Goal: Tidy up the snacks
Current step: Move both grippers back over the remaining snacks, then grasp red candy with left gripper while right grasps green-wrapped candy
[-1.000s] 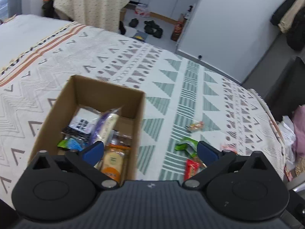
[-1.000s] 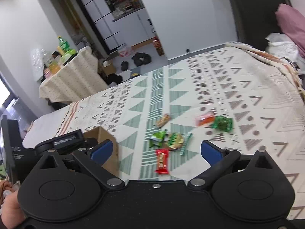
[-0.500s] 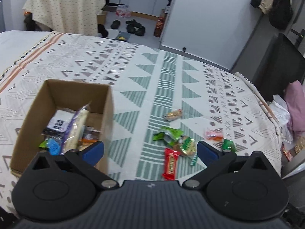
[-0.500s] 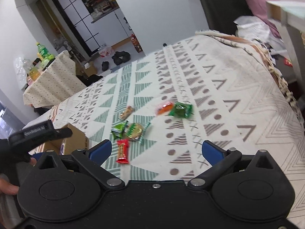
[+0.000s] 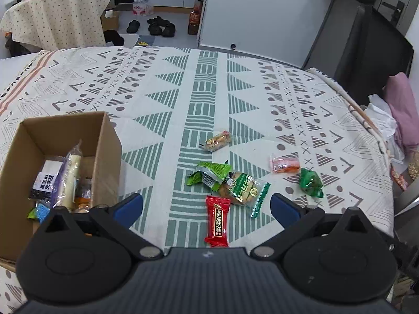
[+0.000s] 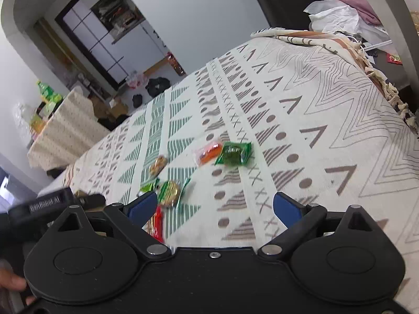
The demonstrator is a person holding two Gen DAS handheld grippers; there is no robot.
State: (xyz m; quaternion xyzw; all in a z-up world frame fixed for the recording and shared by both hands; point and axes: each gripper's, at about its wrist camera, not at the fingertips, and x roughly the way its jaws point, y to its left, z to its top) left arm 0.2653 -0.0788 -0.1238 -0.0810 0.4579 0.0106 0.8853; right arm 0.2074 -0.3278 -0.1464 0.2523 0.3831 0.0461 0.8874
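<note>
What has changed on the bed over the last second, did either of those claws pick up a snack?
No snack was picked up. Both claws swung towards the loose packets: the left gripper went from over the cardboard box to over the red bar; the right gripper came lower and closer to the green packet, its jaws closing slightly with nothing between them. Box and loose snacks lie where they were.

Right claw, blue fingers spread wide and just narrowing with nothing between them, hovers over a patterned bedspread; green packet lies beyond it, orange packet touching its left.
</note>
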